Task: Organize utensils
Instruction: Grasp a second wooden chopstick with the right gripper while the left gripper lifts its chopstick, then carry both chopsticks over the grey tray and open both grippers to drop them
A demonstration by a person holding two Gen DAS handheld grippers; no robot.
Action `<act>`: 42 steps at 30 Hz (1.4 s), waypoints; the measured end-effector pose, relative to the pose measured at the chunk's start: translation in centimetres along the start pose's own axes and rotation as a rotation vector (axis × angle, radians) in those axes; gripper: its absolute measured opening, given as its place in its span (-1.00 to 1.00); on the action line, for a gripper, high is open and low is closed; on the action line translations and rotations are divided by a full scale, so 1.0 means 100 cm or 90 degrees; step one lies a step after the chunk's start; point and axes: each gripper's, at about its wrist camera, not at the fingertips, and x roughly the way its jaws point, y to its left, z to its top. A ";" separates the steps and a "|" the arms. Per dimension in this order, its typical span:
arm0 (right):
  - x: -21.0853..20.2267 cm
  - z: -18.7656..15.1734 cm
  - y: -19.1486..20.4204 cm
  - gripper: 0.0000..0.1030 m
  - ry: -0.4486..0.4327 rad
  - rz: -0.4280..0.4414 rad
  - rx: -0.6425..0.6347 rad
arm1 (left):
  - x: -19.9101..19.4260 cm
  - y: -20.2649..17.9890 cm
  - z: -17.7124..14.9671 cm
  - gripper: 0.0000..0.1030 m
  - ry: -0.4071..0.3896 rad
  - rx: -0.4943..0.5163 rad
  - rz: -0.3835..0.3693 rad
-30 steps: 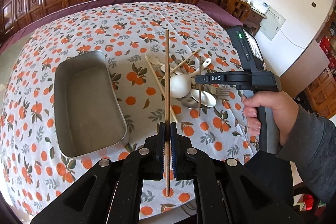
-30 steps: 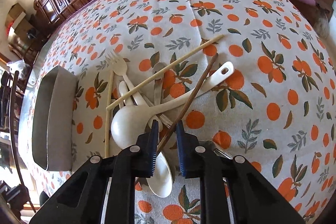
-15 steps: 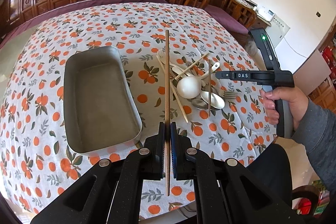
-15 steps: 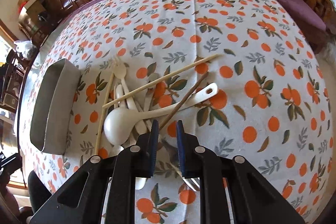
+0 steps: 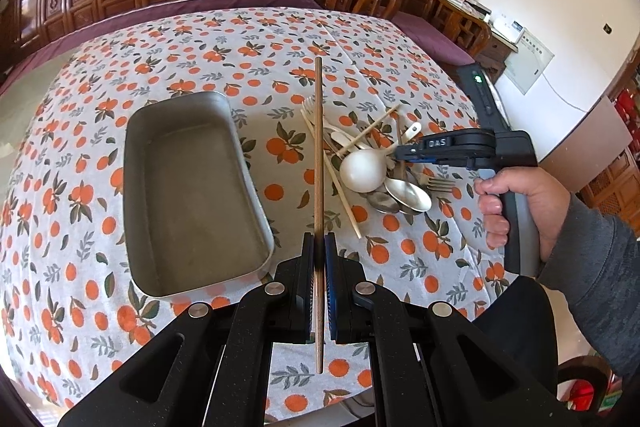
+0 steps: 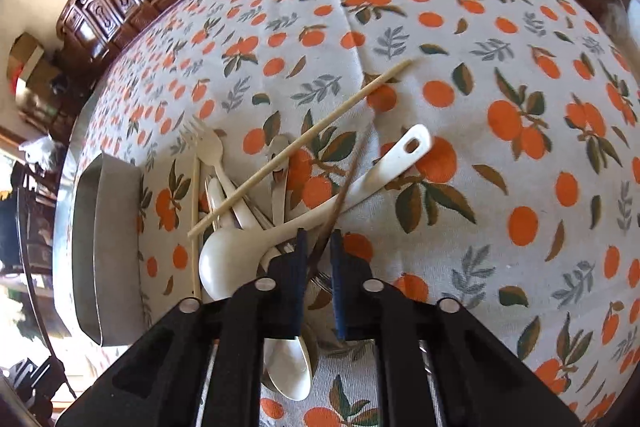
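Left wrist view alone shows person's hand (image 5: 520, 203) carrying right gripper (image 5: 402, 151) over utensil pile (image 5: 376, 167); left gripper (image 5: 319, 247) clamps dark chopstick (image 5: 318, 147) beside metal tray (image 5: 180, 187)

Right gripper jaws closing, second dark chopstick (image 6: 344, 187) between them

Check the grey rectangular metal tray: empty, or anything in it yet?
Empty. The grey rectangular metal tray shows only bare floor in the left wrist view; every utensil lies outside it.

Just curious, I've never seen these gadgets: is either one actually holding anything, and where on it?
The left gripper pinches a dark wooden chopstick near its lower end. The right gripper is closing around a second dark chopstick, near its low end.
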 end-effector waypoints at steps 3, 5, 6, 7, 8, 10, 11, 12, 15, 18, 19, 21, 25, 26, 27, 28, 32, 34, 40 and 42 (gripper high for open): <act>-0.011 -0.001 0.002 -0.88 -0.014 0.002 -0.006 | -0.002 0.007 0.000 -0.92 -0.006 -0.010 0.000; -0.017 -0.001 0.003 -0.88 -0.019 0.008 -0.009 | -0.003 0.014 0.001 -0.92 -0.009 -0.017 0.005; -0.021 -0.002 0.004 -0.88 -0.022 0.012 -0.013 | -0.002 0.018 0.002 -0.92 -0.010 -0.019 0.008; -0.026 -0.003 0.007 -0.88 -0.026 0.015 -0.021 | -0.002 0.022 0.002 -0.92 -0.011 -0.022 0.012; -0.029 -0.003 0.009 -0.88 -0.029 0.015 -0.026 | -0.001 0.026 0.003 -0.92 -0.010 -0.025 0.017; -0.037 -0.006 0.014 -0.88 -0.039 0.024 -0.039 | 0.000 0.035 0.005 -0.92 -0.010 -0.033 0.025; -0.041 -0.007 0.017 -0.88 -0.045 0.030 -0.044 | 0.001 0.039 0.007 -0.92 -0.009 -0.036 0.028; -0.046 -0.009 0.022 -0.88 -0.054 0.036 -0.051 | 0.003 0.046 0.009 -0.92 -0.008 -0.041 0.035; -0.057 -0.013 0.036 -0.88 -0.074 0.050 -0.071 | 0.009 0.060 0.014 -0.92 -0.003 -0.051 0.047; -0.064 -0.017 0.052 -0.88 -0.084 0.069 -0.094 | 0.018 0.073 0.016 -0.92 0.010 -0.061 0.062; -0.065 -0.018 0.057 -0.88 -0.085 0.074 -0.100 | 0.022 0.077 0.017 -0.92 0.015 -0.065 0.064; -0.068 -0.019 0.070 -0.88 -0.090 0.091 -0.114 | 0.028 0.084 0.018 -0.92 0.024 -0.069 0.074; -0.072 -0.021 0.100 -0.88 -0.092 0.120 -0.144 | 0.043 0.094 0.020 -0.92 0.044 -0.076 0.088; -0.072 -0.021 0.107 -0.88 -0.093 0.125 -0.152 | 0.045 0.096 0.020 -0.92 0.047 -0.078 0.089; -0.073 -0.021 0.116 -0.87 -0.092 0.133 -0.163 | 0.047 0.098 0.022 -0.92 0.049 -0.078 0.091; -0.073 -0.021 0.122 -0.87 -0.092 0.138 -0.169 | 0.050 0.099 0.023 -0.92 0.051 -0.078 0.093; -0.070 -0.022 0.149 -0.87 -0.089 0.151 -0.201 | 0.057 0.104 0.026 -0.92 0.067 -0.081 0.098; -0.067 -0.022 0.162 -0.88 -0.086 0.152 -0.215 | 0.058 0.107 0.027 -0.92 0.068 -0.085 0.099; -0.048 -0.024 0.189 -0.87 -0.066 0.152 -0.243 | 0.041 0.112 0.027 -0.92 0.041 -0.091 0.099; -0.039 -0.026 0.199 -0.87 -0.057 0.151 -0.249 | 0.031 0.114 0.027 -0.92 0.027 -0.094 0.102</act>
